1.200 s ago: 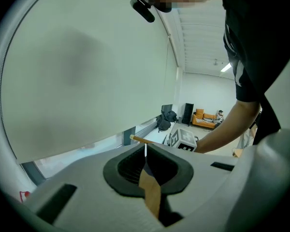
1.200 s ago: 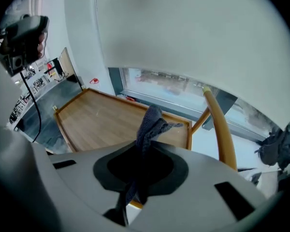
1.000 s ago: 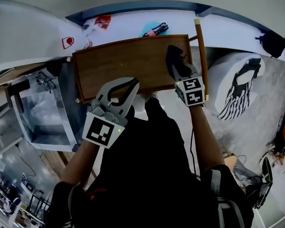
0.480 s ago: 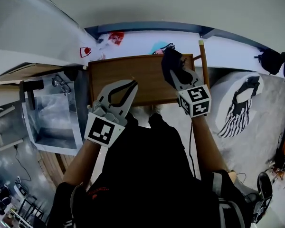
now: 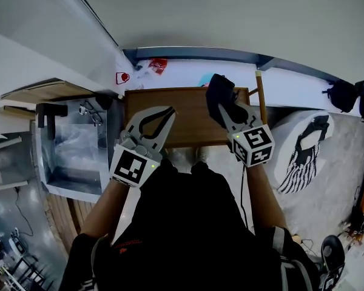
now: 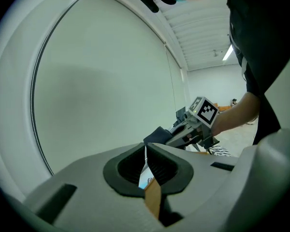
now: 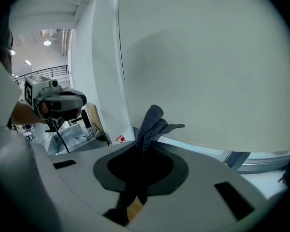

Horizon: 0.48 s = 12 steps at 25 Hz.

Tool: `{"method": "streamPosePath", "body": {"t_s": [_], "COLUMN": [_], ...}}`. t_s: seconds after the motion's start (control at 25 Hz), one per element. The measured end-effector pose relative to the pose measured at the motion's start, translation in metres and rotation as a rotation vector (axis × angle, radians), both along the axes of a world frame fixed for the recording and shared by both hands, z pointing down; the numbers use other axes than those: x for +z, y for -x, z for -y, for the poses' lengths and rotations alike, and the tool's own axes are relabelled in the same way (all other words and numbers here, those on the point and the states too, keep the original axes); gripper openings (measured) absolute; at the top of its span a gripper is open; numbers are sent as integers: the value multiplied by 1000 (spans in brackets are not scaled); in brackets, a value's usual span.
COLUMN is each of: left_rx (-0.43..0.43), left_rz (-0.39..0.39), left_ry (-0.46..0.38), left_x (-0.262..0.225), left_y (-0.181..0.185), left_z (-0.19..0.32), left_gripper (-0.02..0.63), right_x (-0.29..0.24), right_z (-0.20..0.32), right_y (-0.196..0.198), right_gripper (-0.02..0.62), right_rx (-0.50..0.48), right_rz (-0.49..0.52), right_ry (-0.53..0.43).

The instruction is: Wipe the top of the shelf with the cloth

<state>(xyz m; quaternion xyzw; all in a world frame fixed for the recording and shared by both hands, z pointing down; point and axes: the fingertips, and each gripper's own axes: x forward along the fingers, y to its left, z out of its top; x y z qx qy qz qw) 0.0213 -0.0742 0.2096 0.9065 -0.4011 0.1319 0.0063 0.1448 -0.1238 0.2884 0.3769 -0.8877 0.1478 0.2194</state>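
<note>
The shelf's brown wooden top (image 5: 182, 123) lies below me in the head view. My right gripper (image 5: 223, 105) is over its far right corner, shut on a dark blue-grey cloth (image 5: 217, 93). In the right gripper view the cloth (image 7: 152, 124) sticks up out of the jaws, with the pale wall behind it. My left gripper (image 5: 168, 111) hangs over the shelf's near left part, shut with nothing in it. In the left gripper view its fingertips (image 6: 146, 151) meet, and beyond them are the right gripper (image 6: 195, 122) and the cloth (image 6: 157, 135).
A clear plastic bin (image 5: 73, 147) stands left of the shelf. Behind it a white ledge (image 5: 182, 71) carries a red packet (image 5: 158, 64). A wooden pole (image 5: 261, 99) runs along the shelf's right side. A white round seat with striped fabric (image 5: 303, 150) is at the right.
The right gripper with the cloth has moved from the shelf's right side to its far right corner. The shelf looks smaller and farther off. The left gripper stays shut.
</note>
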Motion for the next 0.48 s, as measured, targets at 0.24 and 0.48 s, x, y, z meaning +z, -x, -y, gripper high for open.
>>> {"method": "streamPosePath", "body": {"t_s": [0.24, 0.48], "left_rx": [-11, -15], "left_rz": [-19, -21], "left_ry": [-22, -48], "left_x": [-16, -27], "left_y": [8, 16], "left_z": [-7, -11], "left_gripper": [28, 28], "right_x": [-36, -62], "right_z": [-12, -18], "right_y": [22, 41], "right_gripper": [41, 41], "right_rx": [-50, -83], "right_rz": [33, 59], "right_ry": [-52, -97]}}
